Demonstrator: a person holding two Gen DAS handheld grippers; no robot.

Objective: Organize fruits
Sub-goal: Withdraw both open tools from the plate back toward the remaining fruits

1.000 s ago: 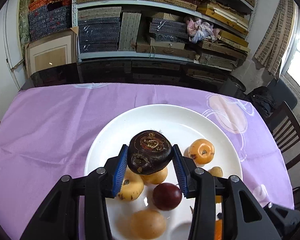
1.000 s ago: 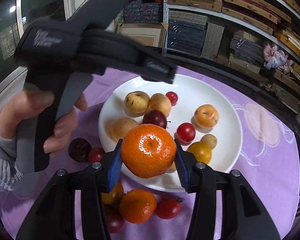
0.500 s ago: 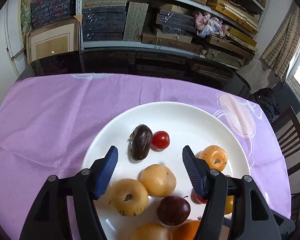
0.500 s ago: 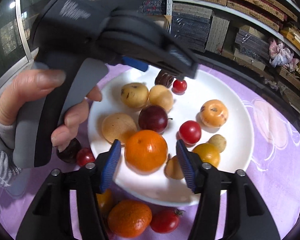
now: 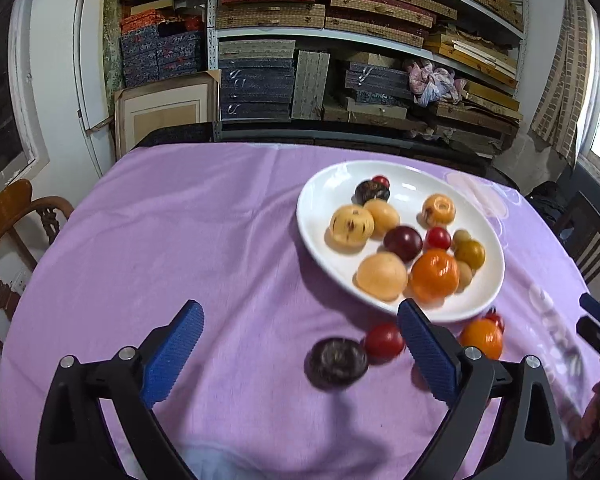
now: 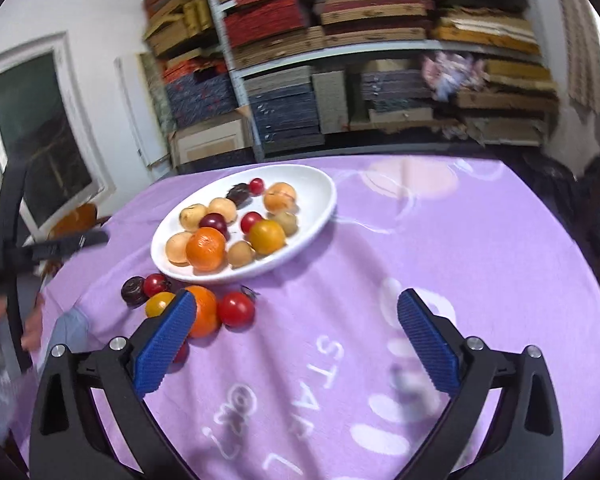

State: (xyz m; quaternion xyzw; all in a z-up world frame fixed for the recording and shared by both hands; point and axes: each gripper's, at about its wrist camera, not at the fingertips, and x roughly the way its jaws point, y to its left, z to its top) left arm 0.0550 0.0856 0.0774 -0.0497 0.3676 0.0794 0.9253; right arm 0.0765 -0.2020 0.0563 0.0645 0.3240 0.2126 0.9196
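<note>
Both grippers hover level over the purple-clothed counter [image 5: 220,240], jaws spread wide and empty: the left gripper [image 5: 300,354] faces a dark fruit [image 5: 336,363] and a cherry tomato [image 5: 384,342]. The right gripper [image 6: 296,342] hangs beside loose fruit, an orange [image 6: 204,311] and a red tomato [image 6: 236,309], just in front of the white plate [image 6: 320,200] of fruit.
</note>
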